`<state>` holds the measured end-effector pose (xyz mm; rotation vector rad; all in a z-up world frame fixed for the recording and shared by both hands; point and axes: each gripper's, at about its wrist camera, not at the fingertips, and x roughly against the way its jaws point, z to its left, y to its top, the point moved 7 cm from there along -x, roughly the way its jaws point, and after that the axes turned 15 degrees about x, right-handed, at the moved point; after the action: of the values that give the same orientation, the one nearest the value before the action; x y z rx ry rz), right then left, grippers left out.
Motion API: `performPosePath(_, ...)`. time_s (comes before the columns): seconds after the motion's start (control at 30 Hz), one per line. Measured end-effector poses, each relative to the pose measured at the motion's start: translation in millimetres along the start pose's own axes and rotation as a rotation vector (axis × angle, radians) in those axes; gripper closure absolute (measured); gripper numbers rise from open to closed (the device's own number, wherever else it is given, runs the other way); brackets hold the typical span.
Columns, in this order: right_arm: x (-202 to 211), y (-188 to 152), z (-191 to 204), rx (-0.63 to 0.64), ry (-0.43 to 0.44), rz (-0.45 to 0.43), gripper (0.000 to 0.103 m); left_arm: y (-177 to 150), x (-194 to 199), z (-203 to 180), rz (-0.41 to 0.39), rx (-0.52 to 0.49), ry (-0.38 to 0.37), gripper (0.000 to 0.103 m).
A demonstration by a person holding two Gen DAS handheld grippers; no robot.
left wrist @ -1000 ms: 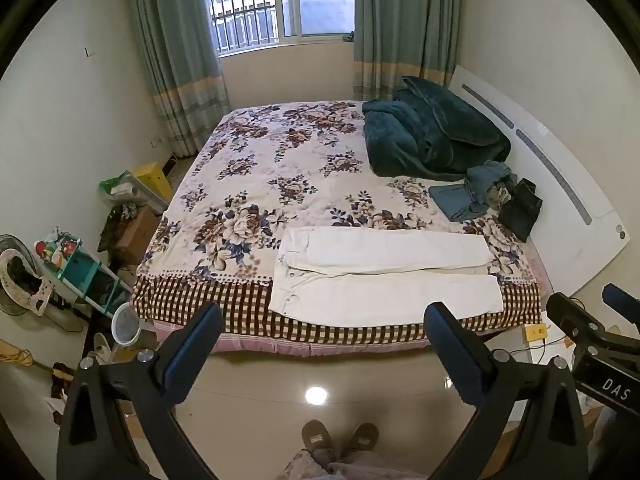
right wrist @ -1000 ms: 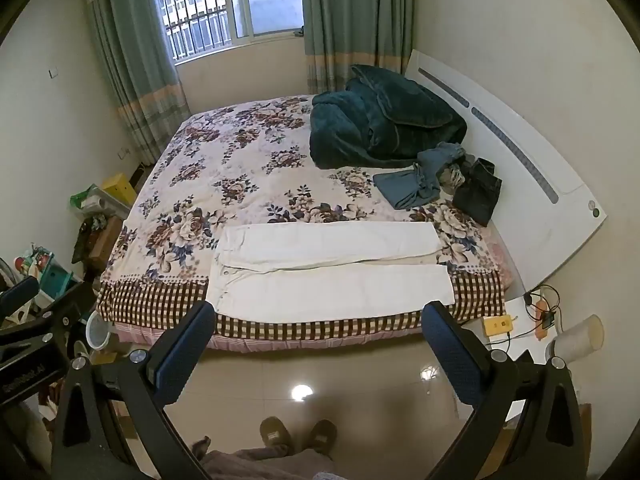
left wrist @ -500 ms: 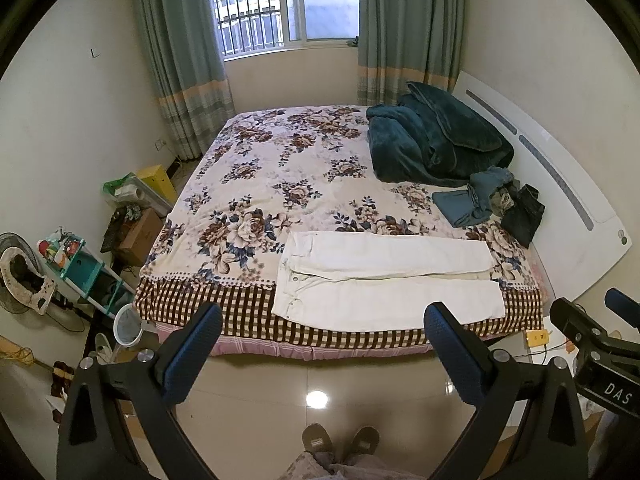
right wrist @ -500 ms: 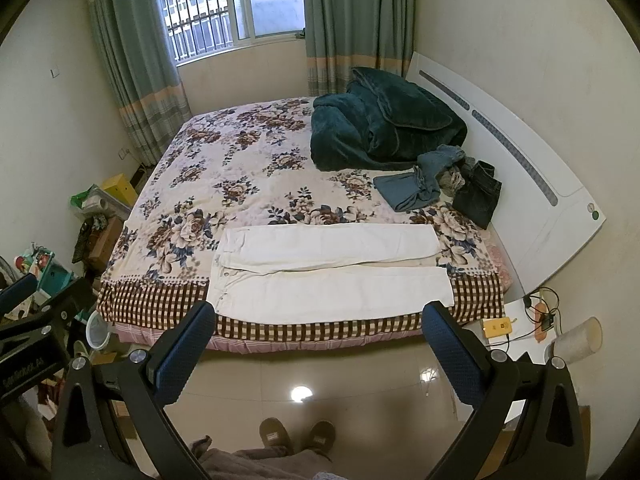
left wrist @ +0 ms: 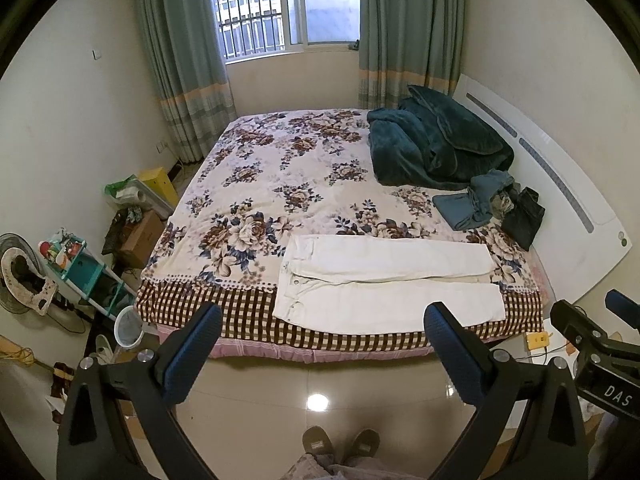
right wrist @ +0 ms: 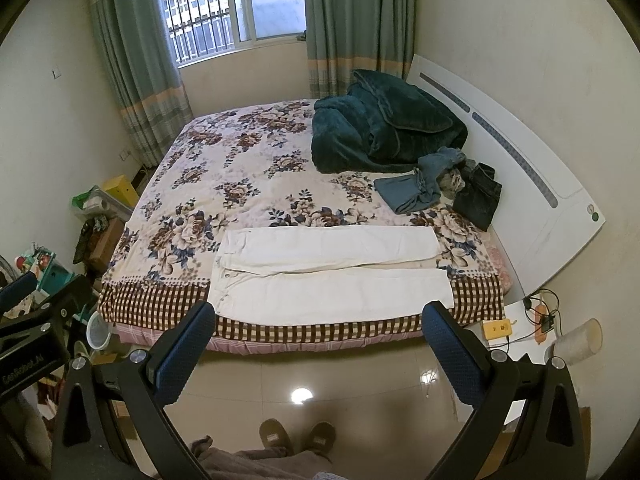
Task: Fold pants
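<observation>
White pants (left wrist: 384, 280) (right wrist: 328, 276) lie flat along the near edge of the floral bed (left wrist: 280, 184) (right wrist: 224, 184), waistband to the left, both legs stretched to the right. My left gripper (left wrist: 323, 320) is open and holds nothing, hanging over the tiled floor well short of the bed. My right gripper (right wrist: 320, 318) is also open and holds nothing, equally far back. Each gripper's body shows at the side edge of the other's view. A person's slippered feet (left wrist: 340, 444) stand on the floor below.
A dark teal blanket (left wrist: 432, 148) and a pile of blue and dark clothes (left wrist: 492, 208) sit at the bed's right by the white headboard (left wrist: 560, 208). Shelf, fan and boxes (left wrist: 76, 268) crowd the left floor. A power strip and cables (right wrist: 536, 316) lie at right.
Both views have tilted up and drawn back slightly, so the bed and pants sit a little lower in frame. The pants have not moved and both grippers stay open.
</observation>
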<state>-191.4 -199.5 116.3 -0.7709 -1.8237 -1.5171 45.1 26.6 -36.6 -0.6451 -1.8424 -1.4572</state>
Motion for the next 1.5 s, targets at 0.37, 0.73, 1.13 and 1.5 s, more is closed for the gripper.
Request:
performPosePath(0.37, 14.2, 22.7, -2.2, 0.01, 0.006, -0.011, 0.0, 4.0, 3.7, -1.1, -0.003, 0.005, 0.001, 0.0)
performPosePath(0.73, 14.0, 25.6, 5.4, 0.011, 0.004, -0.016, 0.0, 1.2, 5.2, -1.1, -0.009, 0.006, -0.001, 0.0)
performPosePath(1.13, 11.5, 23.1, 6.6, 0.012, 0.009, -0.02, 0.0, 0.7, 4.7, -1.2, -0.009, 0.011, -0.003, 0.0)
performPosePath(1.5, 5.0, 25.5, 14.8, 0.017, 0.009, -0.02, 0.0, -0.1, 4.3, -2.2, -0.01, 0.016, -0.003, 0.0)
